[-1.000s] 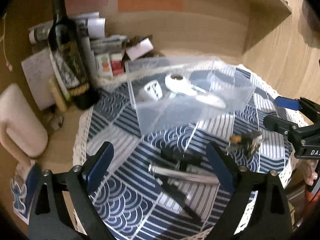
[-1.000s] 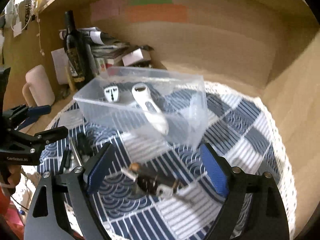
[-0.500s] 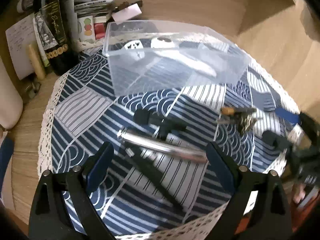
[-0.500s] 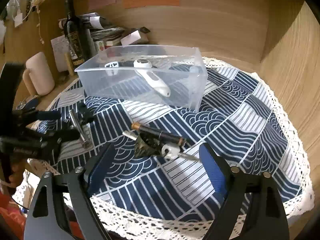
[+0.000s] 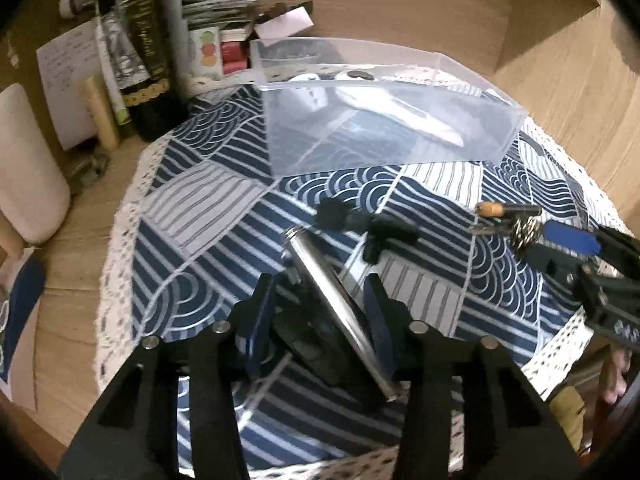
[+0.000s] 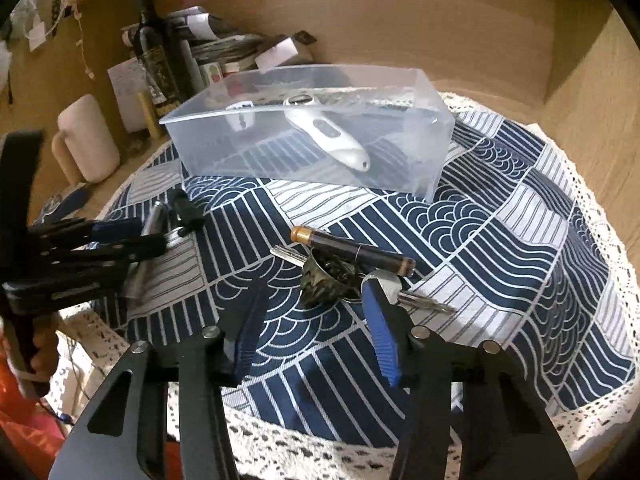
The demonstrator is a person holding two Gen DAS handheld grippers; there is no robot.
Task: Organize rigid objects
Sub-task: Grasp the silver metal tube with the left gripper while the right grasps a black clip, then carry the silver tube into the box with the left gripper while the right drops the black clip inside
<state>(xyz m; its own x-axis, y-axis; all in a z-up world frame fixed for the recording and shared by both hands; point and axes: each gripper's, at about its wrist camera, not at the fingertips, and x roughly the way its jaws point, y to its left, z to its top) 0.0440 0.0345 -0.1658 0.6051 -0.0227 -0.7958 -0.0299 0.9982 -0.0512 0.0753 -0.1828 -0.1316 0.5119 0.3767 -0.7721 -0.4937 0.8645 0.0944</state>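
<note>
A clear plastic box [image 5: 380, 120] stands at the back of the patterned cloth and holds a white handheld device [image 6: 332, 136] and a small white part [image 6: 240, 118]. My left gripper [image 5: 320, 312] is low over a silver metal tube [image 5: 336, 300] and a black tool [image 5: 316, 344]; its jaws stand partly closed on either side of them, contact unclear. A black stand piece [image 5: 368, 228] lies just beyond. My right gripper [image 6: 312, 316] is open, its fingertips flanking a key bunch [image 6: 332, 276] with a dark cylinder [image 6: 356, 250].
A wine bottle [image 5: 136, 36], papers, small boxes [image 5: 216, 48] and a cream mug [image 5: 28, 168] crowd the back left of the wooden desk. A wooden wall rises behind and to the right. The lace cloth edge [image 6: 320, 440] runs close to me.
Both grippers have dropped and moved forward. The left jaws have narrowed around the silver tube and black tool. The right jaws have narrowed somewhat and now flank the key bunch.
</note>
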